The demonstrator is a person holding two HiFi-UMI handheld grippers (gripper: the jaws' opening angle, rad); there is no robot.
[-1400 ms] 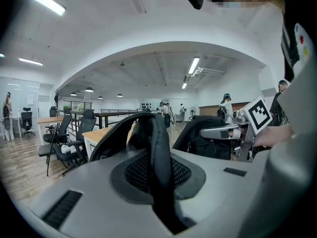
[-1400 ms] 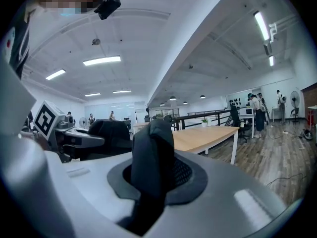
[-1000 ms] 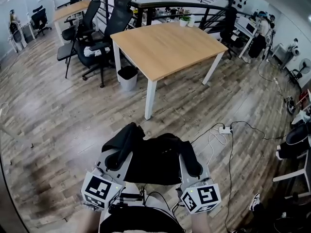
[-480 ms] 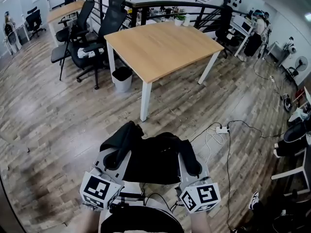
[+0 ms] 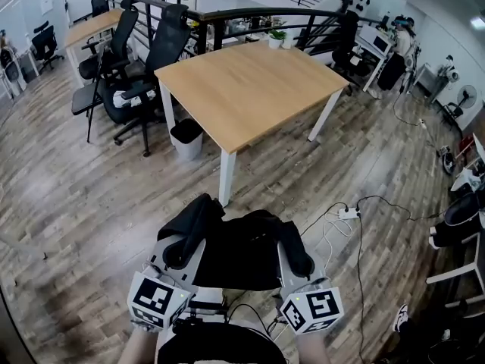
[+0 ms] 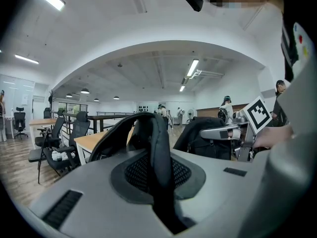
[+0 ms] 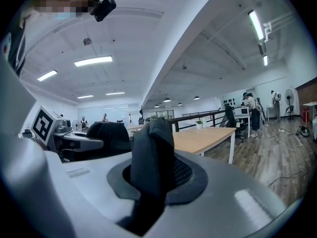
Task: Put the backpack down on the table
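A black backpack (image 5: 239,252) hangs in front of me above the wood floor, carried between both grippers. My left gripper (image 5: 182,250) is shut on one padded shoulder strap (image 6: 157,148), which runs up between its jaws. The other strap (image 7: 151,155) is clamped the same way in my right gripper (image 5: 296,255). From the left gripper view the backpack's body (image 6: 205,138) and the right gripper's marker cube show on the right. The light wooden table (image 5: 250,78) with white legs stands ahead, apart from the backpack, its near corner leg (image 5: 225,174) closest.
Black office chairs (image 5: 129,78) stand left of the table, with a grey waste bin (image 5: 186,139) under its left edge. A power strip with cables (image 5: 348,212) lies on the floor to the right. A potted plant (image 5: 274,38) sits at the table's far edge. A dark railing (image 5: 250,12) runs behind.
The table and its near leg have come closer and lower in the head view as I carry the backpack toward it. Both grips on the straps are unchanged.
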